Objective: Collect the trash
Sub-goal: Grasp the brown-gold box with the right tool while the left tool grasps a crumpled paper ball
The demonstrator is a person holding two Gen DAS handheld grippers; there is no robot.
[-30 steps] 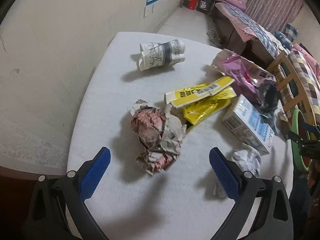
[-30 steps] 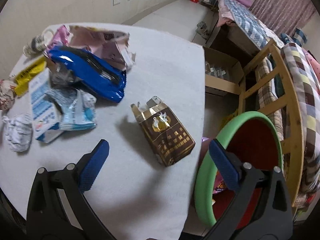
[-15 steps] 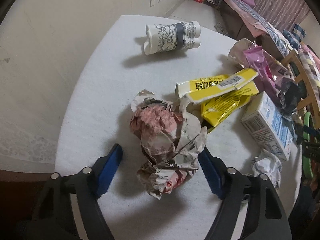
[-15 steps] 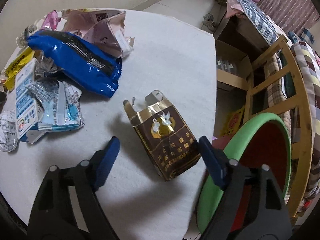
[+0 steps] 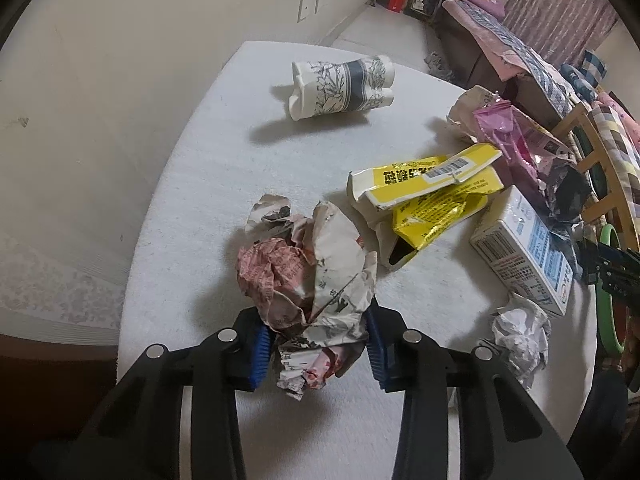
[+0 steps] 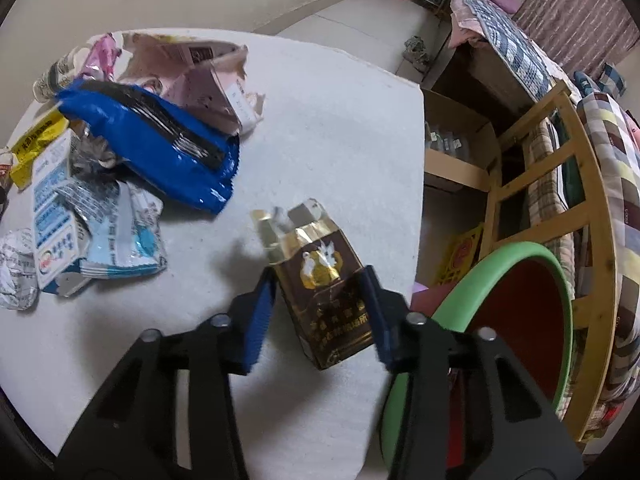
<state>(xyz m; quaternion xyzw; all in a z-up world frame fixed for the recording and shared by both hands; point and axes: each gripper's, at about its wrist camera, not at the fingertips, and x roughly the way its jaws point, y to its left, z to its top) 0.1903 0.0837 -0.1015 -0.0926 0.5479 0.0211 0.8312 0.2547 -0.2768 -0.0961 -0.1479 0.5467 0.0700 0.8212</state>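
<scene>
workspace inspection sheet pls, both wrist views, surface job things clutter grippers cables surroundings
surface: white round table, littered.
job's things: crumpled paper wad between the left gripper's pads; brown-and-gold carton between the right gripper's pads; green-rimmed bin beside the table edge.
clutter: patterned paper cups lying on their side, yellow packets, white-and-blue carton, blue bag, pink wrapper, white paper ball.
grippers: left gripper closing, pads against the wad; right gripper closing, pads at the carton's sides.
cables: nothing seen.
surroundings: wooden chair with checked cushion, cardboard box, bed with blankets, wall posters.
</scene>
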